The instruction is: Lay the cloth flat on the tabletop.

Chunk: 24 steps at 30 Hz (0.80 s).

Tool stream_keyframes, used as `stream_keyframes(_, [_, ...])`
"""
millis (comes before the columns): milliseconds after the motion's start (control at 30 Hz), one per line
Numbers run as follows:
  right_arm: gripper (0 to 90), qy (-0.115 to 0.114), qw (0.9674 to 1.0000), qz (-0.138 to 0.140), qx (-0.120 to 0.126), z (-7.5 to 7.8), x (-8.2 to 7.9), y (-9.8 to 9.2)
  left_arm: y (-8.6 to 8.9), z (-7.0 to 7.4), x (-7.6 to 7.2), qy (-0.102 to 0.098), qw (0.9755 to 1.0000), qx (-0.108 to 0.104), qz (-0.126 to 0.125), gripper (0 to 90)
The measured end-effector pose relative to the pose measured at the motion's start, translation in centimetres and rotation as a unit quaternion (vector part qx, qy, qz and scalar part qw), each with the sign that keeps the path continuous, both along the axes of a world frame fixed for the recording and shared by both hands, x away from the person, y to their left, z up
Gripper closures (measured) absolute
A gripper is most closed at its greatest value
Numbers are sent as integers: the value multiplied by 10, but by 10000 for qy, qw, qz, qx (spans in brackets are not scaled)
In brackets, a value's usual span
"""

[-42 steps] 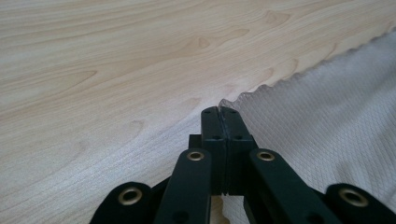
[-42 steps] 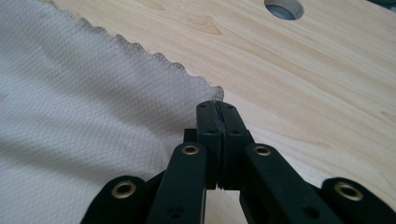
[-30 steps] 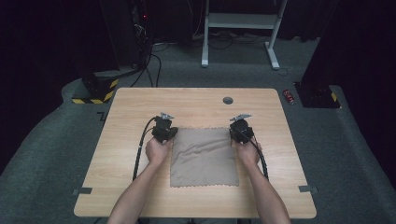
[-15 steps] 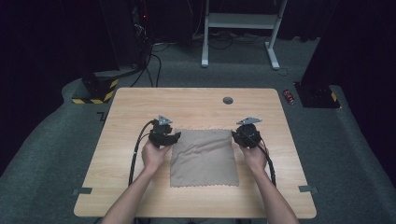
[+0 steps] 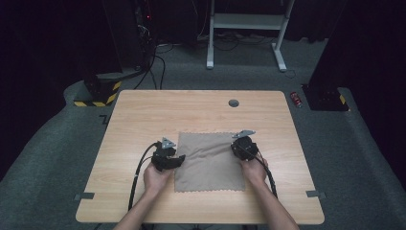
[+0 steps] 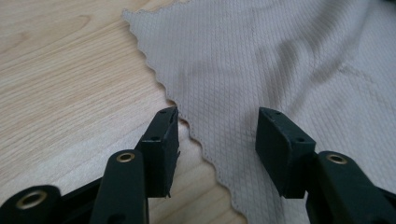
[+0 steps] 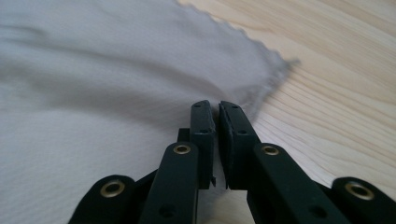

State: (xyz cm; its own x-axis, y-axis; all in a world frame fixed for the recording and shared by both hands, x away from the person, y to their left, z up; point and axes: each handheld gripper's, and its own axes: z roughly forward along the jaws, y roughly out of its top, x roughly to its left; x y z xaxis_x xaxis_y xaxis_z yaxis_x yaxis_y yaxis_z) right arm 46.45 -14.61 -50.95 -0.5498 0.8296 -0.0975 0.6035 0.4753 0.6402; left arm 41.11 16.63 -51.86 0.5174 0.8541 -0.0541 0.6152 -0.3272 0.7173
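One scalloped waffle-weave cloth (image 5: 210, 160), woodgrain table (image 5: 143, 115)

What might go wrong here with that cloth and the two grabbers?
The left gripper stands open astride the cloth edge; closing there, it might catch only the scalloped rim, or miss it. The right gripper looks pinched shut at the opposite edge, on little fabric if any, so it could slip. A pull from one side alone would likely bunch the cloth on the table.

Ahead of my tongs I see the wooden table (image 5: 143, 115) with a round grommet hole (image 5: 233, 103) near its far edge. Beyond it stands a white desk frame (image 5: 246, 28); far right, a red can (image 5: 297, 98).
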Motion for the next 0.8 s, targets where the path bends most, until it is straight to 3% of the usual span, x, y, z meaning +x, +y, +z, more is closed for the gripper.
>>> stream_keyframes(133, [830,20,9994,-355,-11,1,2,-14,2,0,-6,-24,9999,112,-13,490])
stream_keyframes(233, [823,3,9992,-405,30,3,-3,-21,3,0,-13,-45,9999,139,-42,487])
stream_keyframes(333, [809,-39,9995,-288,100,7,-14,-23,5,2,-24,-31,10000,-1,-86,487])
stream_keyframes(533, [782,-130,9993,217,282,13,-57,-23,5,8,-52,-40,9993,-85,-353,508])
stream_keyframes(700, [785,-118,9976,445,510,10,-100,-32,5,10,-74,-22,9983,-139,-571,570])
stream_keyframes(800, [788,-88,9969,566,531,8,-115,-35,3,9,-84,51,9975,-86,-703,613])
